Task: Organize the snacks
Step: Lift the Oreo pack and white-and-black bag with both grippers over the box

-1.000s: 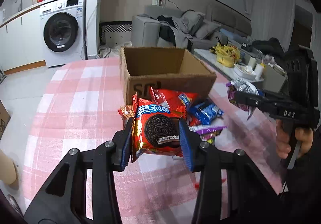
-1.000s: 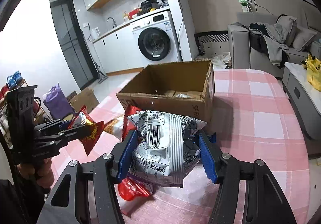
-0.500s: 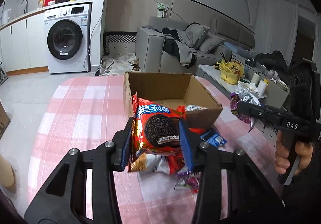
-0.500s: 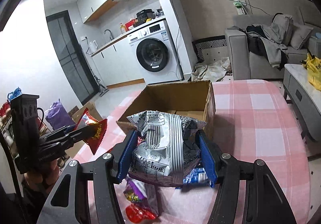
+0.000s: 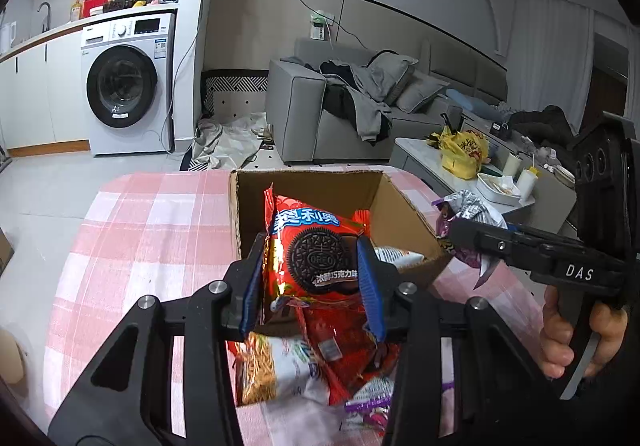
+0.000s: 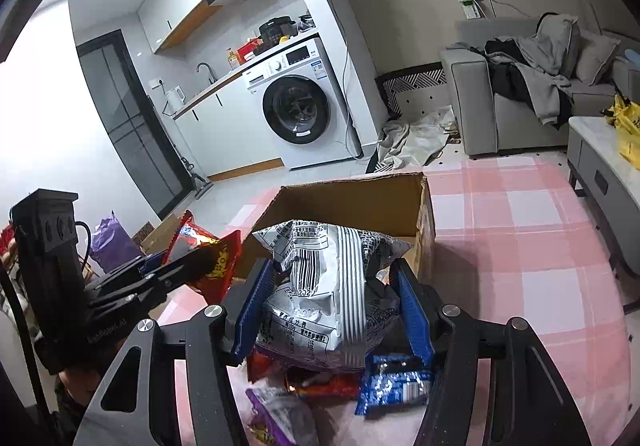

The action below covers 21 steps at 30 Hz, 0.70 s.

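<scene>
My left gripper [image 5: 310, 282] is shut on a red Oreo packet [image 5: 316, 258], held up over the near edge of the open cardboard box [image 5: 308, 182]. My right gripper [image 6: 334, 306] is shut on a silver and white snack bag [image 6: 332, 286], raised in front of the same cardboard box [image 6: 352, 202]. Each gripper shows in the other's view: the right gripper [image 5: 464, 234] with its silver bag at the right, the left gripper [image 6: 200, 258] with its red packet at the left. A loose pile of snacks [image 5: 320, 362] lies on the pink checked tablecloth [image 5: 152, 246] below both grippers.
Among the pile are a blue packet [image 6: 396, 382] and a purple one [image 6: 276, 414]. A person's hand [image 5: 560, 330] grips the right handle. Beyond the table stand a washing machine [image 5: 124, 86], a grey sofa [image 5: 348, 106] with clothes and a low table [image 5: 472, 174] with a yellow bag.
Both grippers have risen and moved toward the box with their packets still held. The box interior now shows, and the snack pile has dropped lower in both views.
</scene>
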Available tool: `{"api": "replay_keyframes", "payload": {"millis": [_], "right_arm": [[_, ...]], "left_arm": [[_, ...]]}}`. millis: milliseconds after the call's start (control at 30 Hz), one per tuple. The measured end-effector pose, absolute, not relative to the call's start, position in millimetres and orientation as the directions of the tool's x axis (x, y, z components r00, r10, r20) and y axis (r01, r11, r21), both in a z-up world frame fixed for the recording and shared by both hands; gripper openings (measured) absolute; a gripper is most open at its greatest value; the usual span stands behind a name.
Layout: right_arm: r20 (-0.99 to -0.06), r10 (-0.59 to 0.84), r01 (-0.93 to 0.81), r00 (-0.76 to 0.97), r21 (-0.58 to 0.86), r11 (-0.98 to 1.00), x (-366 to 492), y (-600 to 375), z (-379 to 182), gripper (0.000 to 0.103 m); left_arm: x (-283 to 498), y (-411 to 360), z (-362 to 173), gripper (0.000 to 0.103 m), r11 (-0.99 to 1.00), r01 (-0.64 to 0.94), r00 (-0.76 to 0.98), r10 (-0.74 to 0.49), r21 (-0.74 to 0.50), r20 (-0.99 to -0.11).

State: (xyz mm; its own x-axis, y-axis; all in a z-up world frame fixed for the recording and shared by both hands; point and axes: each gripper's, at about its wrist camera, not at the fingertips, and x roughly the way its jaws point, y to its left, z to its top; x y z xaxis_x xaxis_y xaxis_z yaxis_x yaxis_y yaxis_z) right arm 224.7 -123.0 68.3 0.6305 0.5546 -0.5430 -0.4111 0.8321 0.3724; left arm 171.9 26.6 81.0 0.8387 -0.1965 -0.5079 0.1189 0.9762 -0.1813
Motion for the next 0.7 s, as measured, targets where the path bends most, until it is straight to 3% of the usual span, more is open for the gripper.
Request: {"api": "replay_keyframes", "payload": {"millis": [700], "right_arm": [[-0.551,0.532,-0.347,0.643,0.409,0.844,272,-103,53,0.061]], "left_arm": [[248,29,56,0.039,0.978,0.09,0.822,-0.179,-0.187,-0.54]]}}
